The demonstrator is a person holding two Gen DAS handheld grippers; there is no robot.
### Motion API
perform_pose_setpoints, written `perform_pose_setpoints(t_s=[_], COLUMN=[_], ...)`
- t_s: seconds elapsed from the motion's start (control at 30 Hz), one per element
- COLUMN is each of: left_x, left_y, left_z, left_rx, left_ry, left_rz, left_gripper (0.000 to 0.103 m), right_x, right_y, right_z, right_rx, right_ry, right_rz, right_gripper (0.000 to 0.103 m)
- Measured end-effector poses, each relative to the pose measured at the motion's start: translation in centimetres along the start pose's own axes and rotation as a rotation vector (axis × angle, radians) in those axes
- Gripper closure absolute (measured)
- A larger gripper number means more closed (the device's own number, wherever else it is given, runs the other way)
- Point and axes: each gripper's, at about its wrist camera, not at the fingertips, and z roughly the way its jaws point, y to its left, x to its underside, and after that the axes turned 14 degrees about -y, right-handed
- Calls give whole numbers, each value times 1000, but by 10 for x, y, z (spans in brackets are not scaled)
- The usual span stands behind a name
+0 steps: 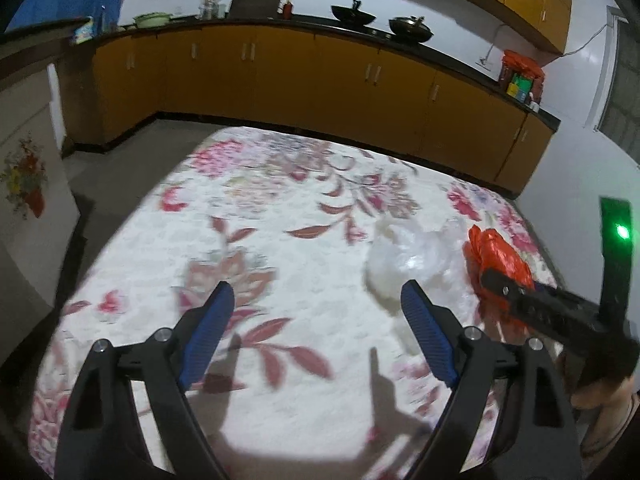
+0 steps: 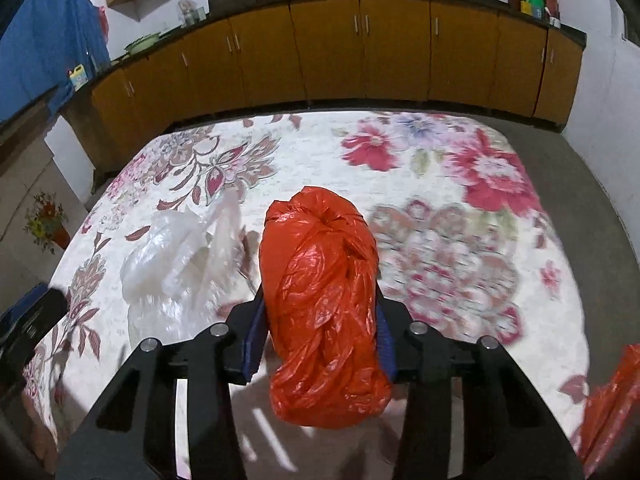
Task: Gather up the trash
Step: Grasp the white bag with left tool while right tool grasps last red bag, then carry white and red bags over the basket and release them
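Between your right gripper's (image 2: 320, 344) jaws sits the orange bag (image 2: 320, 308), pads pressed against both its sides; squeeze into the knotted bulk, not loose film, before you lift. Your left gripper (image 1: 318, 320) hangs wide open and empty near the clear bag (image 1: 408, 256). Both bags lie on the floral bedspread (image 2: 440, 184), with yellow cabinets (image 2: 328, 44) behind.

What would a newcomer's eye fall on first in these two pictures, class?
The bright orange plastic bag stands out first, bunched between the right gripper's blue fingers, which close against its sides. Just to its left lies a crumpled clear plastic bag on the flowered blanket. The left gripper hangs open above the blanket with nothing in it.
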Motion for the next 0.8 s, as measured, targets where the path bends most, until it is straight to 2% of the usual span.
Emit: perform_pose_setpoints(t_s=[0.1,0.23,0.43,0.5,0.6,0.63,0.8], left_x=[-2,-4,6,12,13,13,8], left_y=[-23,-46,-67,-69,-74,-74,-85], left_z=[18,43,78,85,80,78,49], left_rx=[45,65,31,11,37,42,66], left_ry=[31,79,162,184,177,180,140], left_rz=[8,20,85,106,118,116,130], left_gripper=[19,19,21,31,69,76,81], right_x=[4,10,17,19,22,22,22], right_y=[-21,-49,-72,-74,-77,-78,-84], right_z=[-21,-44,-71,-79,-95,-100,-137], right_rx=[30,67,84,81,87,90,121], right_ry=[-20,-21,-24,-26,-40,-45,-97], right_rz=[20,69,113,119,120,119,104], right_gripper=[57,57,57,57,57,57,57])
